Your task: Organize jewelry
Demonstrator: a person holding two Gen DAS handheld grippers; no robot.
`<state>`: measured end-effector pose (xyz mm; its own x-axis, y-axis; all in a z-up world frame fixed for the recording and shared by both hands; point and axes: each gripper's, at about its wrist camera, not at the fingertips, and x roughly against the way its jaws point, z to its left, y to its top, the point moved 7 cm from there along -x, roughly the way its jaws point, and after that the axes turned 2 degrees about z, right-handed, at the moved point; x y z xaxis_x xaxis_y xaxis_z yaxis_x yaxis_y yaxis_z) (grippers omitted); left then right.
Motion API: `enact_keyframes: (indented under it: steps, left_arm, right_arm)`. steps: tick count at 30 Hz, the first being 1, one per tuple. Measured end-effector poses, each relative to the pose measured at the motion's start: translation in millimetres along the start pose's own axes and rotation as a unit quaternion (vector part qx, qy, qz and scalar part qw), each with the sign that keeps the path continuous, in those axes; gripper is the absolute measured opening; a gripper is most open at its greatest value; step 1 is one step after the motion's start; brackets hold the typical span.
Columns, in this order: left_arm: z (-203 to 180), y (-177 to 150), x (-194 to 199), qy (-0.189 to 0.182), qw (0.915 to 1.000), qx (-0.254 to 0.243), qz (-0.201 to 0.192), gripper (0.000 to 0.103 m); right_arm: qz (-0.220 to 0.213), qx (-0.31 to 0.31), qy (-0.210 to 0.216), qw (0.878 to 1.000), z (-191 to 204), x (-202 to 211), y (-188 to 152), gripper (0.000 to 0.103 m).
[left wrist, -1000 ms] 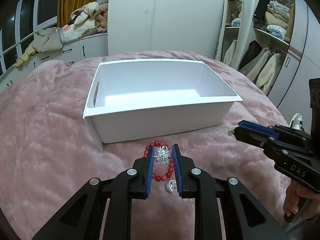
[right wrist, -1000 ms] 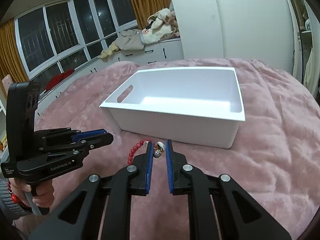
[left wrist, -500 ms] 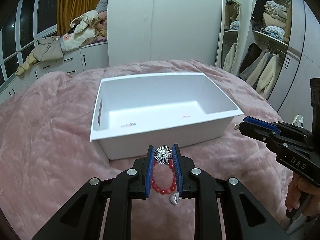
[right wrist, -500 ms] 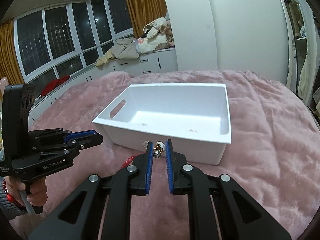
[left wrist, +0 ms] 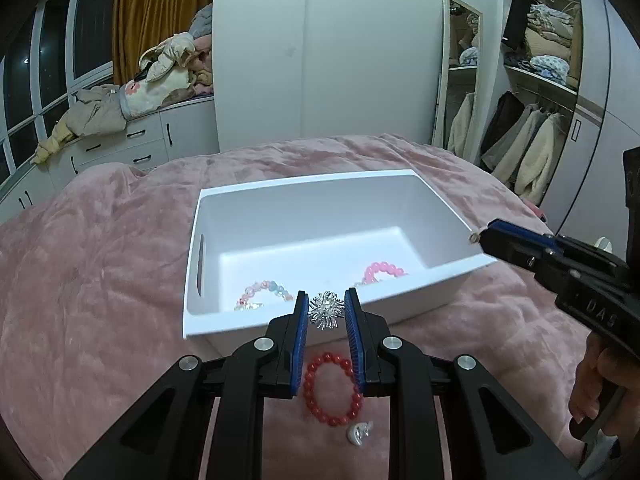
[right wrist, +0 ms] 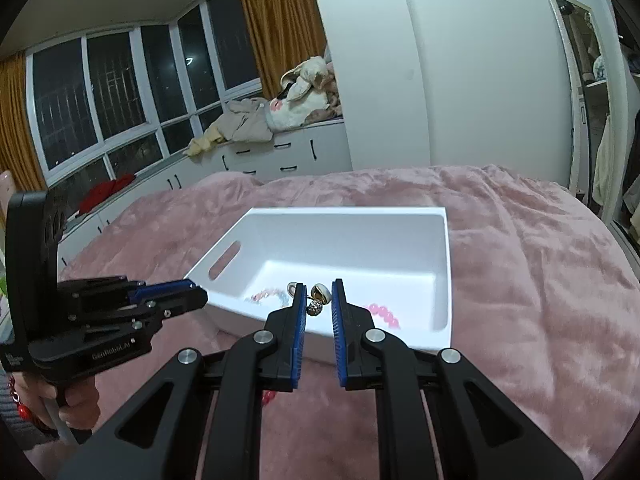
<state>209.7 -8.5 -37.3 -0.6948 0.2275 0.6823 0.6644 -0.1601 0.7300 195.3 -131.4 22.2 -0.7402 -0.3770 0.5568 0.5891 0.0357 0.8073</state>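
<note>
A white bin (left wrist: 424,294) (right wrist: 448,264) stands on the pink bedspread. My left gripper (left wrist: 326,308) is shut on a silver starburst brooch (left wrist: 327,315), held above the bin's near wall. My right gripper (right wrist: 318,300) is shut on a gold and white earring (right wrist: 318,300), held over the bin's near edge. Inside the bin lie a pink bead bracelet (left wrist: 385,271) (right wrist: 385,315) and a pastel bead bracelet (left wrist: 264,291) (right wrist: 267,295). A red bead bracelet (left wrist: 331,388) and a small white pearl earring (left wrist: 360,432) lie on the bedspread under my left gripper.
The right gripper (left wrist: 568,268) shows at the right of the left wrist view; the left gripper (right wrist: 104,320) shows at the left of the right wrist view. White drawers with piled clothes (right wrist: 280,112) stand behind the bed. An open wardrobe (left wrist: 536,120) is at the right.
Both grippers have risen from the bedspread with their jewelry and moved toward the bin. The bin's inside, with two bracelets, has come into view.
</note>
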Motion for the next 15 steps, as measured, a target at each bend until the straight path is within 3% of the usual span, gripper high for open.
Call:
enact_keyframes:
  steps: [15]
  left_arm:
    - [17.3, 20.7, -46.1, 0.003, 0.9996, 0.020, 0.019, 0.023]
  right_arm:
    - [0.023, -0.015, -0.026, 0.999, -23.0, -37.2, -2.0, 0.013]
